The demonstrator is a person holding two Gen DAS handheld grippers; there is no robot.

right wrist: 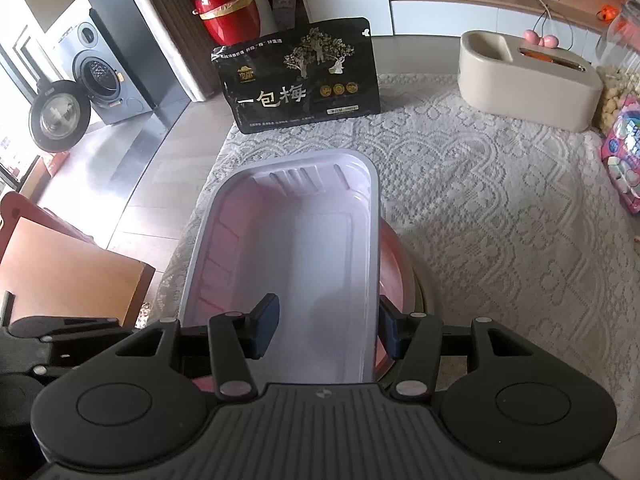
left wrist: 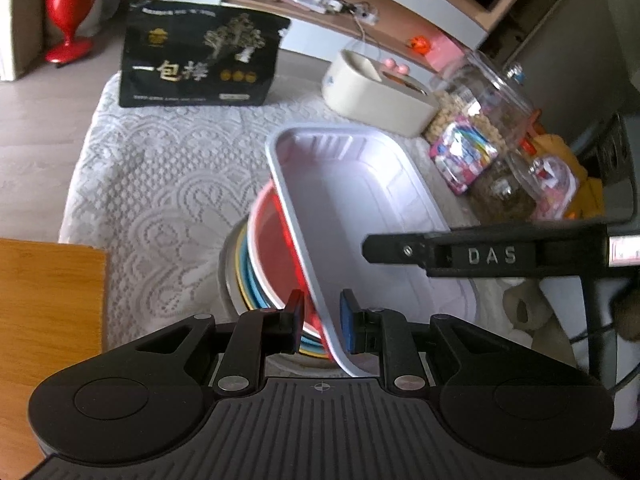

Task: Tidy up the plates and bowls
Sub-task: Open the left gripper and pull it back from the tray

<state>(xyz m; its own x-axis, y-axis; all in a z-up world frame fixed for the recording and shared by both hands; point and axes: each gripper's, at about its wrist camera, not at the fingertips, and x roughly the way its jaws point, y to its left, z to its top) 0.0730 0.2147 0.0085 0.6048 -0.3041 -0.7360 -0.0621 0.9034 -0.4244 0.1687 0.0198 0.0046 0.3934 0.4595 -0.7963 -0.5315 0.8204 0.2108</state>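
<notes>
A white rectangular plastic tray [left wrist: 360, 208] lies tilted on a stack of round dishes: a red bowl [left wrist: 280, 248] over blue and yellow plates [left wrist: 250, 280] and a grey one. My left gripper [left wrist: 322, 320] straddles the tray's near rim, its fingers slightly apart, not clamped. In the right wrist view the tray [right wrist: 304, 240] sits over the reddish dish [right wrist: 394, 264]. My right gripper [right wrist: 328, 328] straddles the tray's right wall, one finger inside and one outside, with a wide gap. The right gripper also shows in the left wrist view [left wrist: 480, 254].
The lace tablecloth [left wrist: 160, 184] covers the table. A black snack bag [right wrist: 300, 76] stands at the back. A beige box [right wrist: 528, 80] and clear snack jars [left wrist: 480, 128] stand to the right. A wooden surface [left wrist: 44, 304] lies at the left.
</notes>
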